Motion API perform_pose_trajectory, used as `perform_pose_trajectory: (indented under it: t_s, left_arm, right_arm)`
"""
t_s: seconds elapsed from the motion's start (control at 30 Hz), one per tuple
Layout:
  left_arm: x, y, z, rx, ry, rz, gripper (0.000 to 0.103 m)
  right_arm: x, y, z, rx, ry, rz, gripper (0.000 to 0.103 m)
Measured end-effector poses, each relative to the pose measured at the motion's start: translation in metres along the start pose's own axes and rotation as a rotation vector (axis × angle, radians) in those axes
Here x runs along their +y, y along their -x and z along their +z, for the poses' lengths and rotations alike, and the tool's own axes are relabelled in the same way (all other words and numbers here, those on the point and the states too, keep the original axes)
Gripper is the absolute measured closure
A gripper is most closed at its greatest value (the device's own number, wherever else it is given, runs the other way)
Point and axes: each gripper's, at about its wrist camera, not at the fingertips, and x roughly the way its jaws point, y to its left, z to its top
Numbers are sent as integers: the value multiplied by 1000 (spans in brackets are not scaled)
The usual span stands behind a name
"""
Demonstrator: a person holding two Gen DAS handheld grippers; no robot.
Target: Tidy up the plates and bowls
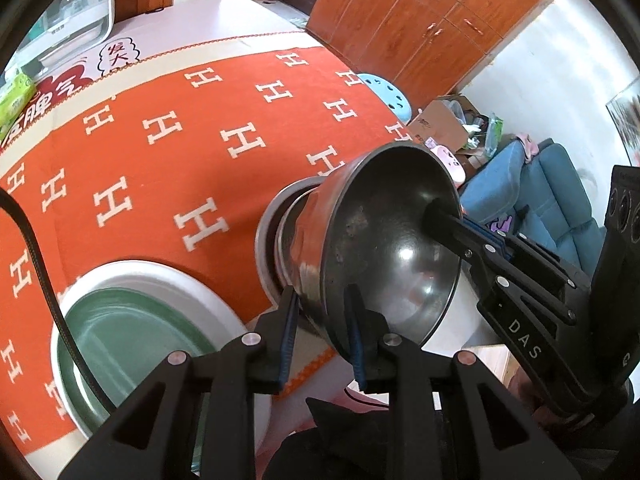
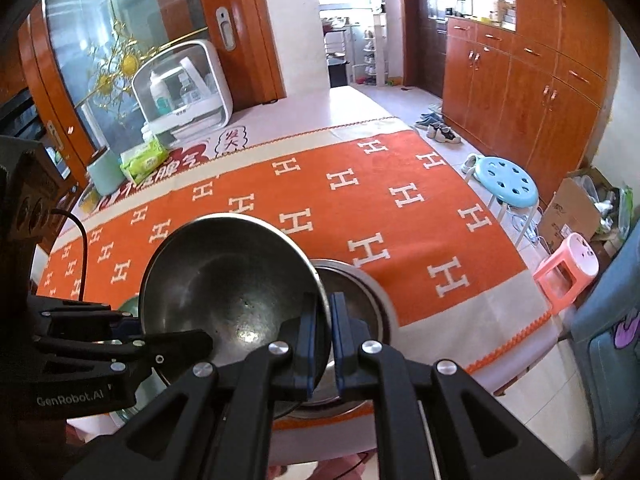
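- Midair above an orange tablecloth (image 2: 400, 168) patterned with white H letters, a steel bowl (image 1: 384, 248) hangs tilted on its side, pinched at its rim from two directions.
- At the near edge of the bowl, the left gripper (image 1: 324, 332) has its two blue-padded fingers closed across the rim, one pad outside the wall and one inside the hollow.
- From the right wrist view, the right gripper (image 2: 322, 344) clamps the opposite part of the rim of the same bowl (image 2: 232, 288) in the same way, its pads pressed to either face of the thin metal.
- Just behind the lifted bowl, a second steel bowl (image 1: 276, 236) sits on the cloth near the table's front edge; its rim shows beside the raised one in the right wrist view as well (image 2: 360, 300).
- Left of both bowls, near the front edge, a green plate (image 1: 120, 336) lies inside a larger white plate (image 1: 188, 280), and a black cable crosses over them.
- Farther back on the table stand a white countertop cabinet (image 2: 188, 84) and a green pack of wipes (image 2: 144, 160).
- Beside the table on the tiled floor are a blue stool (image 2: 506, 180), a pink stool (image 2: 568, 264) and an open cardboard box (image 2: 572, 208).
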Motion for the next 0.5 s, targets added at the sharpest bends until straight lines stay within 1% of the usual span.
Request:
perform_pose_trajectory:
  t_s: [0.27, 0.37, 0.5]
  left_arm:
    - [-14, -25, 9, 10, 79, 32, 82]
    - [-20, -35, 10, 29, 102, 47, 82]
    - [-27, -47, 8, 72, 128, 77, 82]
  right_arm:
    - [-26, -23, 12, 72, 94, 39, 95]
    - [-33, -30, 13, 105, 124, 54, 94]
    - [-37, -39, 13, 148, 174, 62, 94]
